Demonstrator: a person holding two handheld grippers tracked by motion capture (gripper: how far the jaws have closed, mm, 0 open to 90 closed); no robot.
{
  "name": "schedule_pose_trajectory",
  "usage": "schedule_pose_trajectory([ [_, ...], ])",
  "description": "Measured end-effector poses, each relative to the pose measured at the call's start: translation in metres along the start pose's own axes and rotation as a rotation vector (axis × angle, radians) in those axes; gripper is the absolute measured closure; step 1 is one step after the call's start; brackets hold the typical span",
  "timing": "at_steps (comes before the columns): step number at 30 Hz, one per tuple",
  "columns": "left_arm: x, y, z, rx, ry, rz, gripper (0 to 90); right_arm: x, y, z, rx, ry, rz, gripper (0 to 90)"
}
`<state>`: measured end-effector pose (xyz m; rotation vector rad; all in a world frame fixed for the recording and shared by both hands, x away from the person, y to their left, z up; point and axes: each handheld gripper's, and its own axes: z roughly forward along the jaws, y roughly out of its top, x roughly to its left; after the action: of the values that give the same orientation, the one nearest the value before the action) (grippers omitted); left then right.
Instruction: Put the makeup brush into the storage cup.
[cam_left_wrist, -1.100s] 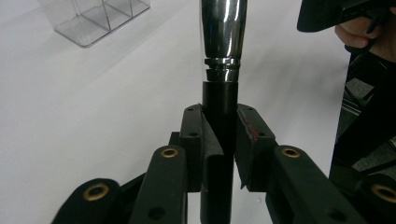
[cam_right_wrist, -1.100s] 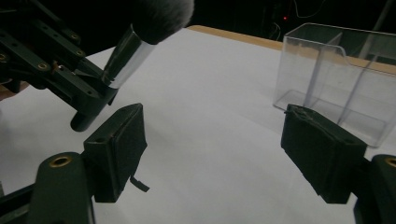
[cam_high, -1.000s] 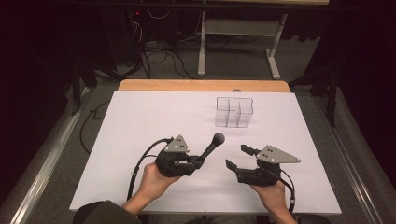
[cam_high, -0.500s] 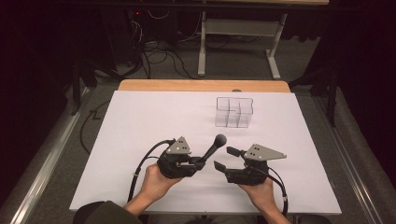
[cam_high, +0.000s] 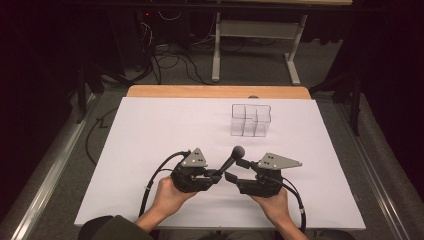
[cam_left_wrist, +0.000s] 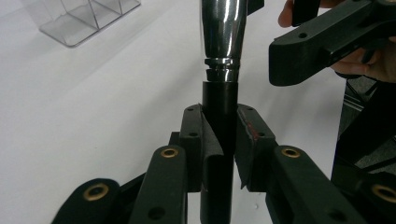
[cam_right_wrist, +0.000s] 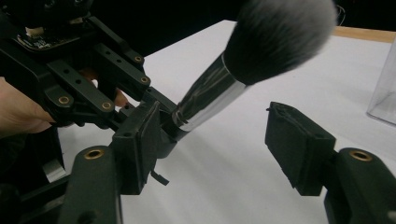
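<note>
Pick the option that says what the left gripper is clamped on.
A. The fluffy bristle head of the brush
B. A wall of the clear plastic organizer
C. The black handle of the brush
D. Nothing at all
C: in the left gripper view the left gripper has both pads pressed against the black handle of the makeup brush, just below its shiny metal collar, while the clear organizer stands apart farther up the table.

brush (cam_right_wrist: 243, 60): black handle, silver ferrule | tongs (cam_high: 220, 176): black | table (cam_high: 150, 130): white
</note>
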<state>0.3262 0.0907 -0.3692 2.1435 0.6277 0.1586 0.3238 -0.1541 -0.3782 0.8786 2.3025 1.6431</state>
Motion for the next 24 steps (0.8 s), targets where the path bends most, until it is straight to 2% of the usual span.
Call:
schedule_pose_trajectory([
  [14,-0.0026,0.0001,0.0041,0.008,0.000,0.009,73.9,-0.0013,0.0013,0.0038,-0.003,0.053,0.036,47.1],
  [24,-0.0043,0.0001,0.0057,0.011,0.008,0.020,73.9,-0.0026,0.0012,0.0047,-0.005,0.064,0.065,50.9],
])
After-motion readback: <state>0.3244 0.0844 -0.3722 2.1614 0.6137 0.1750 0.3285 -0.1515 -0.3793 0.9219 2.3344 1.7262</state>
